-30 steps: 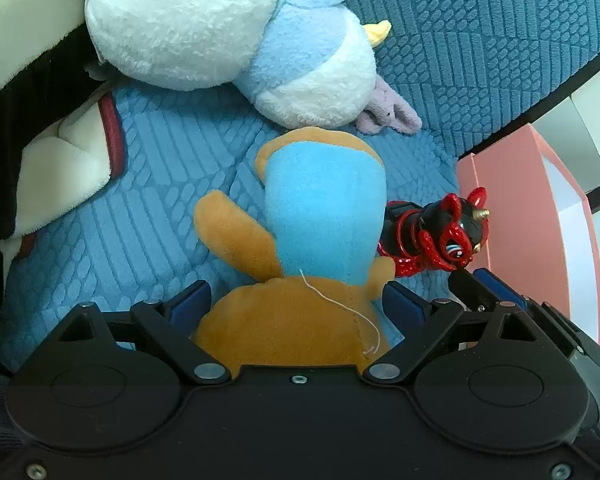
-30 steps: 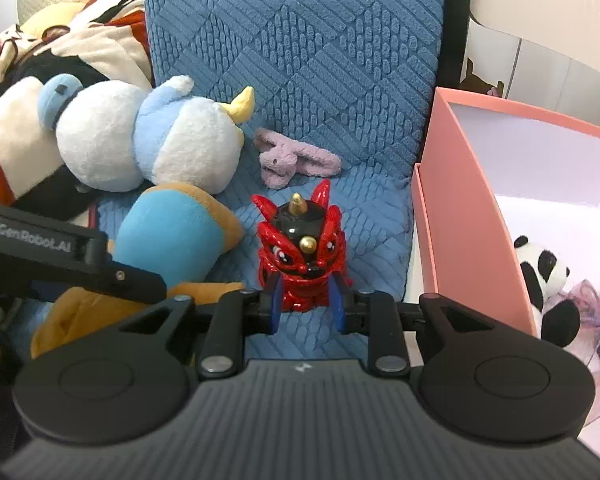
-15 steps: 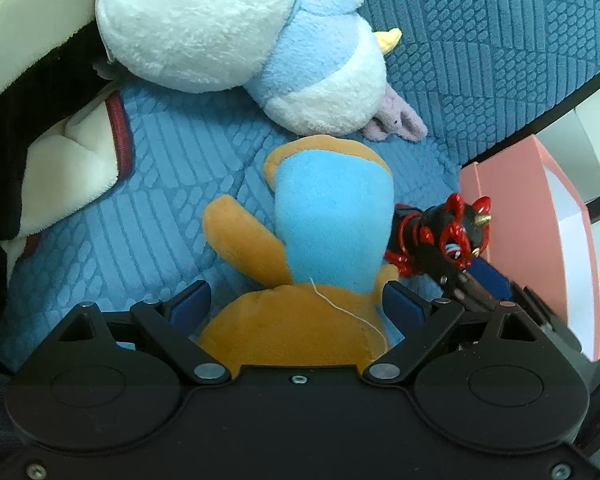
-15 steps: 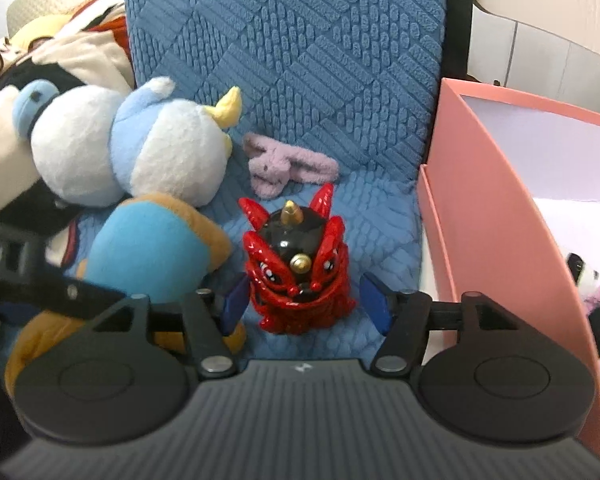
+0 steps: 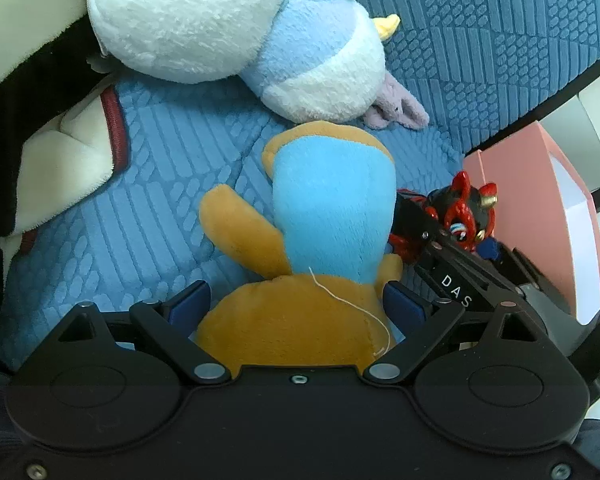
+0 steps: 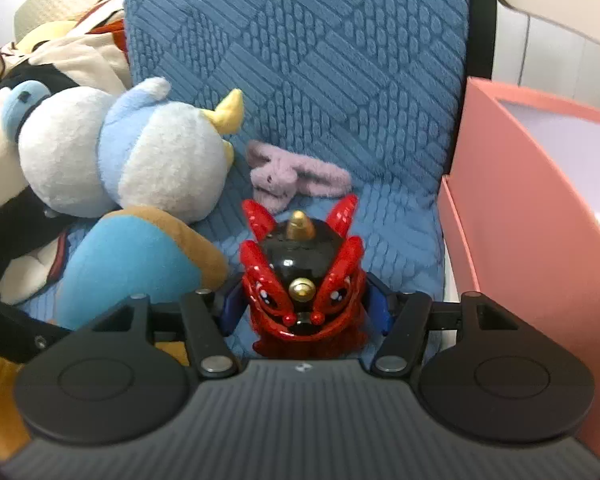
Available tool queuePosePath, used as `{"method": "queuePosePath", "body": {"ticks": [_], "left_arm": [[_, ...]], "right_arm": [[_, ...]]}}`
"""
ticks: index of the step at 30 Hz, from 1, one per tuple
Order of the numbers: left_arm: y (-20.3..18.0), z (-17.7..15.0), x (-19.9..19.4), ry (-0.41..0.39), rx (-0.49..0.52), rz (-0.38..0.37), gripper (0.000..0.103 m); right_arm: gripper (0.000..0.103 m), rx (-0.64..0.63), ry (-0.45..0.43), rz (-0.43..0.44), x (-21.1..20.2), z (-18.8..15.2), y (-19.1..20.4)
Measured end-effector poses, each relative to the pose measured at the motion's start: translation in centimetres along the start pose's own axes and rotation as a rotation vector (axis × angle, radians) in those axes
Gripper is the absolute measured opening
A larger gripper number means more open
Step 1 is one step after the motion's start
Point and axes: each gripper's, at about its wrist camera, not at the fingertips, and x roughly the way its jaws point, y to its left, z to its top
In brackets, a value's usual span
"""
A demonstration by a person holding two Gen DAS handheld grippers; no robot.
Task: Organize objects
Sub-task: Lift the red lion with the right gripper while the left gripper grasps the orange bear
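A glossy red and black horned figurine (image 6: 304, 280) stands upright on the blue textured seat (image 6: 400, 232). It sits between the pads of my right gripper (image 6: 304, 304), which flank its head without pressing; the jaws are open. In the left wrist view the figurine (image 5: 464, 216) appears at the right, with a right finger (image 5: 440, 248) beside it. An orange and light-blue plush (image 5: 332, 216) lies on the seat, and my left gripper (image 5: 296, 300) is shut wide on its orange body. The same plush (image 6: 132, 256) lies just left of the figurine.
A pink box (image 6: 520, 220) with a white inside stands against the seat's right edge. A white and pale-blue bird plush (image 5: 220, 20) and a small purple bunny (image 5: 396, 108) lie at the seat back. A large black and cream plush (image 5: 40, 120) fills the left side.
My right gripper let go of the figurine, opened, then moved forward and down, so the figurine now sits deeper between its fingers. The left gripper and its plush have not moved.
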Motion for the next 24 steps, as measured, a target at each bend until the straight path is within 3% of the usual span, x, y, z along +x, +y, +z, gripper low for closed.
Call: {"method": "queuePosePath", "body": {"ticks": [15,24], "left_arm": [[-0.7,0.1,0.4,0.006,0.040,0.009,0.094],[-1.2,-0.8,-0.2,-0.035,0.081,0.023,0.070]], "right_arm": [[0.063,0.015,0.048,-0.031,-3.9,-1.5,0.5],[0.063,0.069,0.054,-0.029,-6.7,-1.2,-0.3]]}}
